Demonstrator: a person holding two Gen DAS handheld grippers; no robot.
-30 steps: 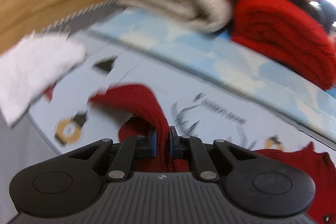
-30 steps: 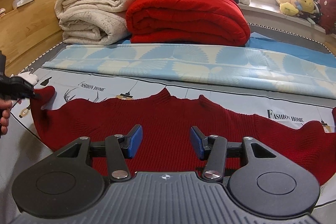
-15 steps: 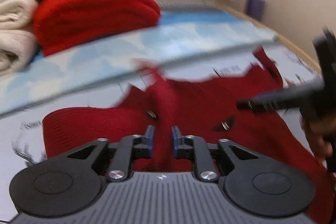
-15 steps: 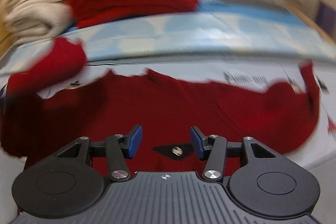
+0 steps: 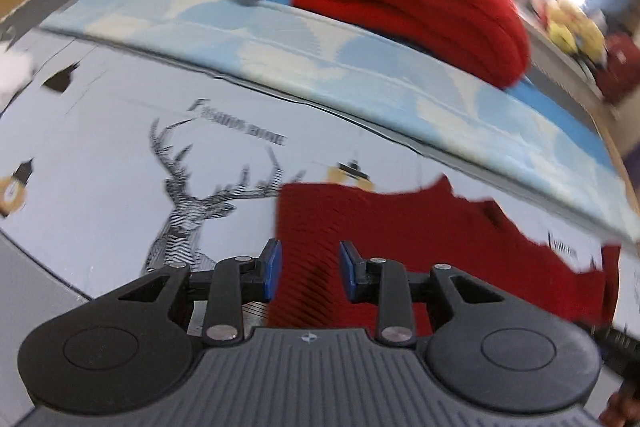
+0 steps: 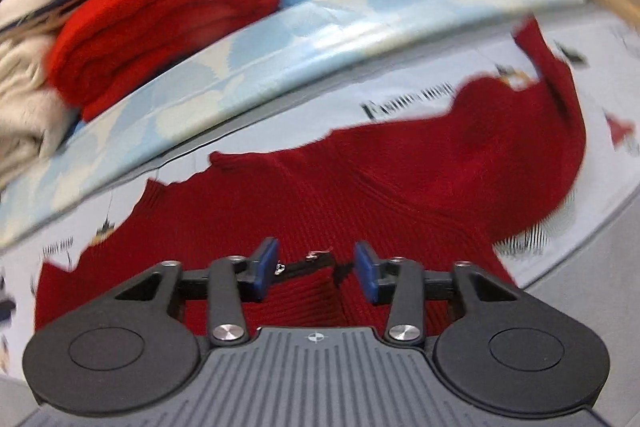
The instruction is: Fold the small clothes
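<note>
On printed grey bedsheet, dark red ribbed knit sweater lying partly folded: left side turned in, right sleeve unfolded. Left gripper and right gripper spread, holding nothing.

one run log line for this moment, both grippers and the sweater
left hand-held gripper: open | right hand-held gripper: open | dark red sweater: on printed sheet, left side folded in
</note>
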